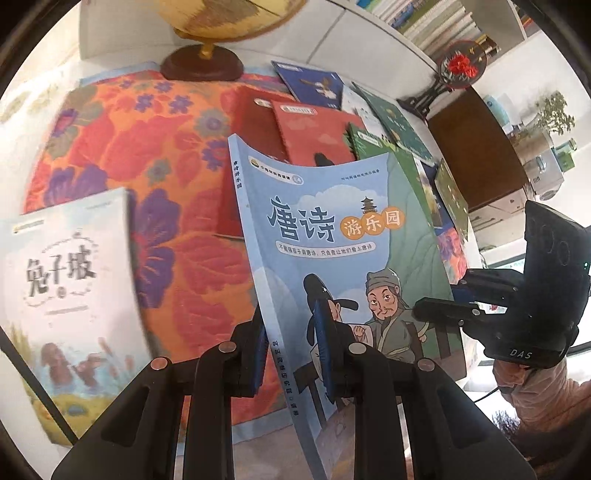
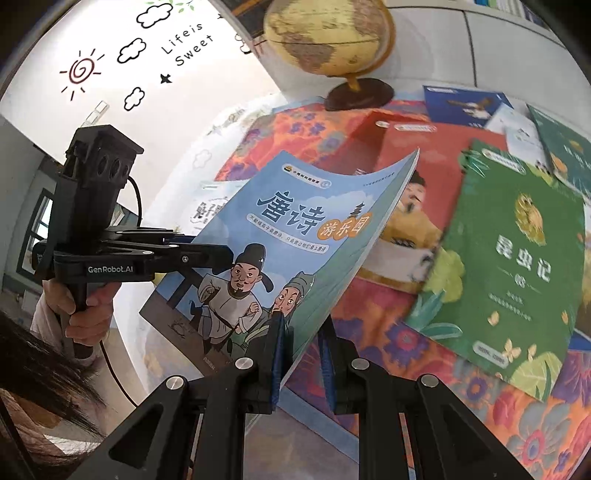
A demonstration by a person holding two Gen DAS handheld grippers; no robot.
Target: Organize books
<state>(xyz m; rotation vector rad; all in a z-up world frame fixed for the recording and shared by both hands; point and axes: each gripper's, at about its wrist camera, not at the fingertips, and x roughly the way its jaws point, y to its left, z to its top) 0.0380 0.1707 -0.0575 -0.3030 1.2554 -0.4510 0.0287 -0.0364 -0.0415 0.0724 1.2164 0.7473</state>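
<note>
Both tongs pinch one thin, glossy blue paperback and hold it tilted above a floral cloth of orange, red and purple, its cover bowed in a soft curve. The left gripper clamps its blue ribbed pads on the spine edge; the right gripper clamps on the opposite, open edge. Each is closed on the book. Behind the blue book, red, navy and green flat softcovers lie fanned and overlapping on the cloth. To its left lies a pale book, blurred. Beyond it stands a round, yellowed globe on a dark wooden disc base.
</note>
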